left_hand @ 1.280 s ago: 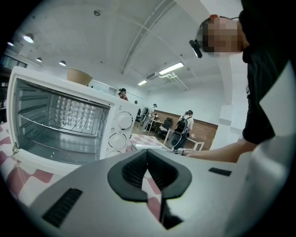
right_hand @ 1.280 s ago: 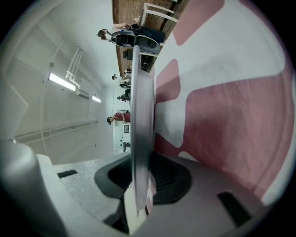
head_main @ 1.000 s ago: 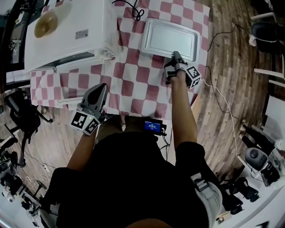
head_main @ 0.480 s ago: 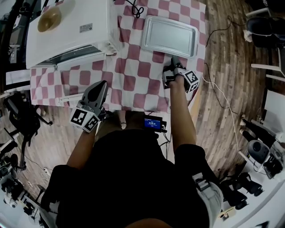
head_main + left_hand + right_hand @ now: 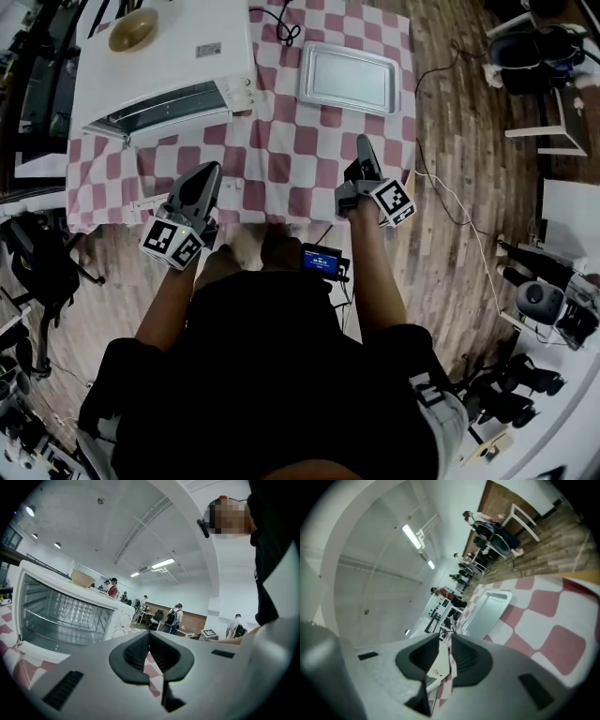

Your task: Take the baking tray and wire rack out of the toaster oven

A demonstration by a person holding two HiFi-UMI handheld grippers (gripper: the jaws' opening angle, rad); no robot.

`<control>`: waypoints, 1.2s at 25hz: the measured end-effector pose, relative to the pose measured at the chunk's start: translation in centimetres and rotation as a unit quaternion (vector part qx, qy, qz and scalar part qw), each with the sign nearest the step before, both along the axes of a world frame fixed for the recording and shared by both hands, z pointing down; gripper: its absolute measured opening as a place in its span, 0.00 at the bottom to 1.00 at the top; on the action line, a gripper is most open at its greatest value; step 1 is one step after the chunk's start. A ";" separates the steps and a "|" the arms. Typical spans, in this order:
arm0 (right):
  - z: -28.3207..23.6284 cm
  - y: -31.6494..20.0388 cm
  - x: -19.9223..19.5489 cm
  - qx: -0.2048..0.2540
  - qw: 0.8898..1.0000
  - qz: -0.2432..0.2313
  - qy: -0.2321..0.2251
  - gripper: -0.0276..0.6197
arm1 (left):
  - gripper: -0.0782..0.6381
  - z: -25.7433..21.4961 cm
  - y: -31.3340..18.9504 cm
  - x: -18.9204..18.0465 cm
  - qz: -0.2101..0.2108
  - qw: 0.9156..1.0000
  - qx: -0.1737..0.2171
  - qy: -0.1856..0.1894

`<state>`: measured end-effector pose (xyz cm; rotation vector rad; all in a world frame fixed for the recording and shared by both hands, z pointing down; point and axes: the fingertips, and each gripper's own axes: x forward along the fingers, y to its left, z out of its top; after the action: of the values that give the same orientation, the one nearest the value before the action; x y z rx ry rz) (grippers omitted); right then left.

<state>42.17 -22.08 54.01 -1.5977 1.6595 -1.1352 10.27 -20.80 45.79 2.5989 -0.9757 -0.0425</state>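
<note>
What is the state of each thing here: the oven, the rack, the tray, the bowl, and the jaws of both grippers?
toaster oven: door open.
wire rack: inside the oven.
baking tray: out of the oven, flat on the tablecloth, empty.
bowl: upright on top of the oven.
left gripper: jaws shut, nothing held.
right gripper: jaws slightly apart, nothing held.

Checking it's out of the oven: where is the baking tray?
Head view: the baking tray lies on the checked tablecloth, right of the toaster oven, beyond the right gripper.
</note>
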 end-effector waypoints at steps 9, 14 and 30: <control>-13.5 7.0 -13.4 0.130 0.940 -0.084 0.303 0.17 | 0.10 -4.8 3.4 -6.6 0.022 0.998 0.050 0.030; -17.1 11.0 -21.5 0.172 0.893 -0.109 0.402 0.17 | 0.10 -6.8 6.6 -11.2 0.030 0.996 0.081 0.036; -16.5 21.0 -36.6 0.172 0.881 -0.119 0.425 0.17 | 0.10 -5.5 16.2 -27.3 -0.050 0.994 0.096 -0.016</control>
<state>5.61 -1.07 37.54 -1.7898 2.4844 -0.1432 -17.03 -4.64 40.28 2.7282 -1.1667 -0.1257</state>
